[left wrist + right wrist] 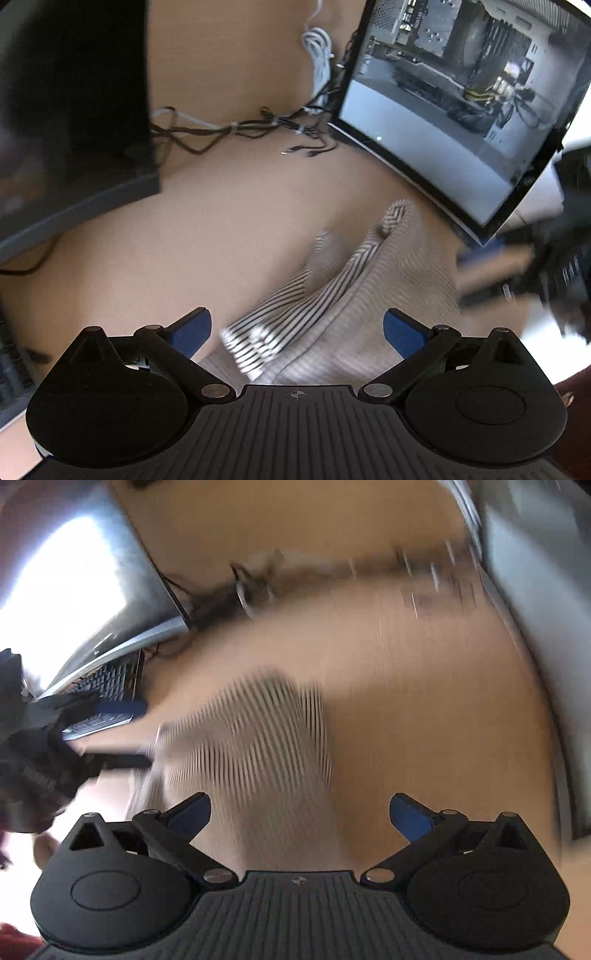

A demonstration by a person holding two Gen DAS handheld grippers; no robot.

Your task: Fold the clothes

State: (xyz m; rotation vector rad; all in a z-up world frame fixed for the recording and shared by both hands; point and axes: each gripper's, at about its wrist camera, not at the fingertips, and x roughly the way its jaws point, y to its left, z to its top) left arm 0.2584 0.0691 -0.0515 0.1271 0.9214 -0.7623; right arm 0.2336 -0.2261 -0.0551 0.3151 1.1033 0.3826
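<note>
A beige and white striped garment (332, 295) lies bunched on the tan table, folded over itself. My left gripper (297, 326) is open just above its near end, holding nothing. The right gripper shows at the right edge of the left wrist view (495, 266), blurred, open beside the garment's far side. In the right wrist view the garment (258, 734) is blurred by motion and lies ahead of my open right gripper (299, 812). The left gripper appears there at the left (110, 734), its fingers at the garment's edge.
A dark monitor (74, 110) stands at the left, an open computer case (461, 92) at the right, with tangled cables (251, 129) between them. A keyboard (107, 683) lies under the monitor (74, 590) in the right wrist view.
</note>
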